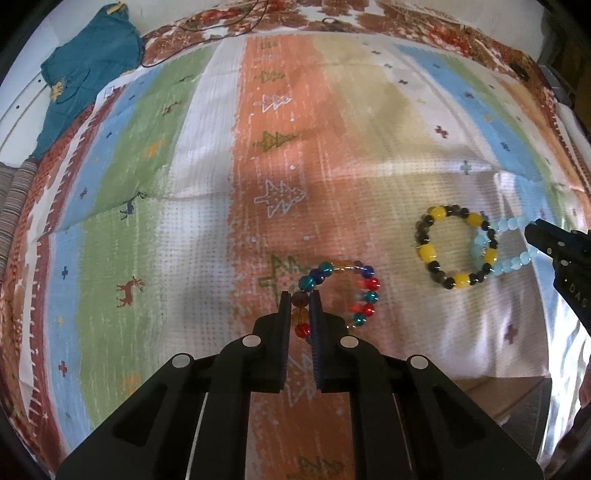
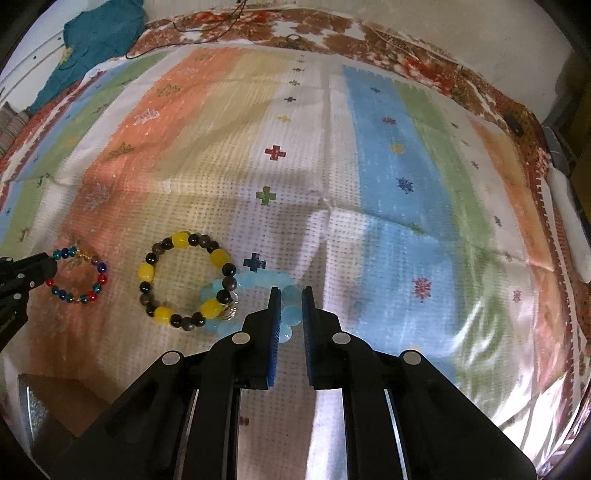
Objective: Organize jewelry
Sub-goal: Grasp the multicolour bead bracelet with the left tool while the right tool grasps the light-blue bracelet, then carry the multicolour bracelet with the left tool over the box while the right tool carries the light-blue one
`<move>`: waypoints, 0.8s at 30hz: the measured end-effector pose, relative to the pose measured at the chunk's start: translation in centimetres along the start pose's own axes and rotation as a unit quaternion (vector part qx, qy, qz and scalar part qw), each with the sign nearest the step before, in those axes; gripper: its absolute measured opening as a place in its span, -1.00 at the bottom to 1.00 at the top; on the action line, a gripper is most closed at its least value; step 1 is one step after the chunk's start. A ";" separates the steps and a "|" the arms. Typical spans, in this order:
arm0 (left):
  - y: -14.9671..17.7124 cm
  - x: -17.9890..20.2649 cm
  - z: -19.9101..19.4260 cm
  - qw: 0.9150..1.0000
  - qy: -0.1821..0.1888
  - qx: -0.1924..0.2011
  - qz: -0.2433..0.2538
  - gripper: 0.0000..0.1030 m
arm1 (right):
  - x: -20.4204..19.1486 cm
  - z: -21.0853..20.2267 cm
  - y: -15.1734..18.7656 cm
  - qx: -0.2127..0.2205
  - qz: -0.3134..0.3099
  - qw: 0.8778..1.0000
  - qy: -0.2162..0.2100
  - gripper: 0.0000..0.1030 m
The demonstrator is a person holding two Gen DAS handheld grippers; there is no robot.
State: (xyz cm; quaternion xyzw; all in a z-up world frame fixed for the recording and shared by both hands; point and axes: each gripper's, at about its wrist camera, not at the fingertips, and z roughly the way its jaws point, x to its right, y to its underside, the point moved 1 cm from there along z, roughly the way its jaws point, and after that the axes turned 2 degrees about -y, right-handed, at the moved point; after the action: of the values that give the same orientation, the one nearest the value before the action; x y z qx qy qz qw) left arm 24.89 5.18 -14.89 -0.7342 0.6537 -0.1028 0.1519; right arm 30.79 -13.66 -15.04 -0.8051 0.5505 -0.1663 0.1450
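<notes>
Three bead bracelets lie on a striped cloth (image 1: 207, 155). My left gripper (image 1: 300, 301) is shut on the left side of the multicolour bracelet (image 1: 364, 295), which also shows in the right wrist view (image 2: 79, 278). My right gripper (image 2: 290, 295) is shut on the pale blue bracelet (image 2: 258, 280), also seen in the left wrist view (image 1: 513, 236), where the gripper (image 1: 535, 230) comes in from the right. The yellow and dark bracelet (image 2: 184, 277) lies between them and overlaps the blue one's left side; it also shows in the left wrist view (image 1: 456, 247).
A teal garment (image 1: 88, 62) lies at the far left corner. A thin dark cord (image 1: 207, 33) runs along the cloth's far edge. A white bar (image 2: 569, 225) lies beside the right edge. The cloth's near edge drops off at the lower right (image 1: 517, 398).
</notes>
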 end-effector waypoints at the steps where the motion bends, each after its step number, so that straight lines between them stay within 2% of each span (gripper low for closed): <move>1: 0.1 0.0 -0.3 1.000 0.001 0.003 0.001 -0.82 | 0.1 -0.3 0.1 0.001 0.000 1.000 0.001 -0.76; 8: 0.6 0.2 -2.0 1.000 0.009 0.014 -0.001 -0.82 | 0.6 -1.7 0.8 0.005 0.001 1.000 0.008 -0.76; 16: 0.9 0.3 -4.5 0.999 0.020 0.033 -0.005 -0.82 | 0.1 -5.0 0.9 0.033 -0.005 0.999 -0.003 -0.76; 24: 1.0 0.5 -6.5 0.998 0.026 0.048 -0.004 -0.82 | 0.1 -6.1 1.2 0.040 -0.005 0.999 -0.004 -0.76</move>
State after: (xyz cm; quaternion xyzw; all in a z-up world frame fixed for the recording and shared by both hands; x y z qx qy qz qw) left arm 21.72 3.96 -9.26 -0.7256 0.6488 -0.1538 0.1699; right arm 27.22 -14.50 -10.06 -0.8021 0.5389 -0.1856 0.1785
